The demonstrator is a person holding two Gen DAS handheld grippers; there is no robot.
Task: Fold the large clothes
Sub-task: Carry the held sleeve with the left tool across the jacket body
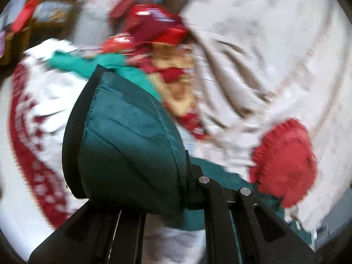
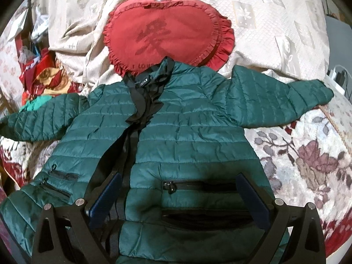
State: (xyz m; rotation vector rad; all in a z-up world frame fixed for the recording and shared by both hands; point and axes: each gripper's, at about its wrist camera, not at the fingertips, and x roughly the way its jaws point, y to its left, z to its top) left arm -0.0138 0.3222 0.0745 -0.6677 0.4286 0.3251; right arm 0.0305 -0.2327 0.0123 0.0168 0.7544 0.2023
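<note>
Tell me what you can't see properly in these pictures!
- Left wrist view: the left gripper is shut on the green jacket; that fold fills the middle and hides the fingertips.
- Left wrist view: the clothes pile is too blurred to tell apart.
- Right wrist view: the jacket's hem is cut off by the bottom edge and the open right gripper.
- Right wrist view: the red cushion has lettering too small to read.
</note>
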